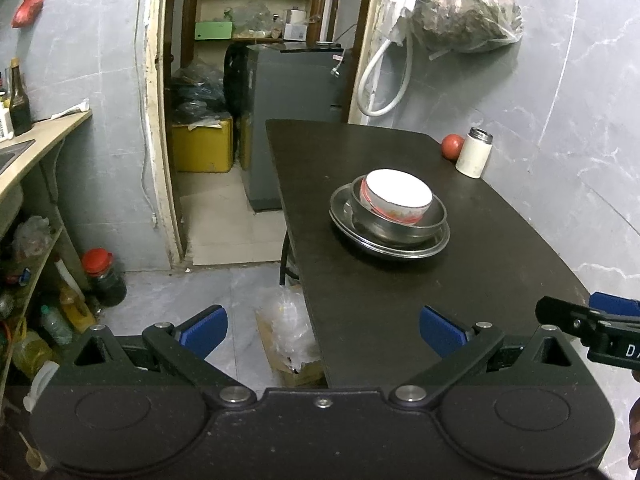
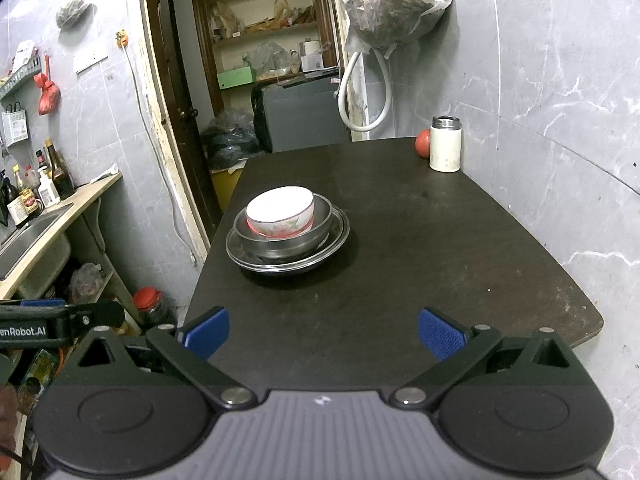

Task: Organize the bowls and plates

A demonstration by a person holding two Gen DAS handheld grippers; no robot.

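Note:
On the dark table (image 1: 380, 300) (image 2: 420, 260) stands one stack: a white bowl with a red pattern (image 1: 396, 200) (image 2: 280, 212) tilted inside a steel bowl (image 1: 400, 230) (image 2: 288, 240), which rests on a steel plate (image 1: 438, 242) (image 2: 338, 236). My left gripper (image 1: 323, 330) is open and empty, held back over the table's near left edge. My right gripper (image 2: 324, 332) is open and empty above the near end of the table, well short of the stack. Each gripper shows at the edge of the other's view.
A white flask (image 1: 475, 152) (image 2: 445, 144) and a red round fruit (image 1: 452, 147) (image 2: 423, 143) stand at the table's far right by the tiled wall. A counter with a sink (image 2: 28, 236) and bottles is on the left. Jars and bags lie on the floor (image 1: 200, 300).

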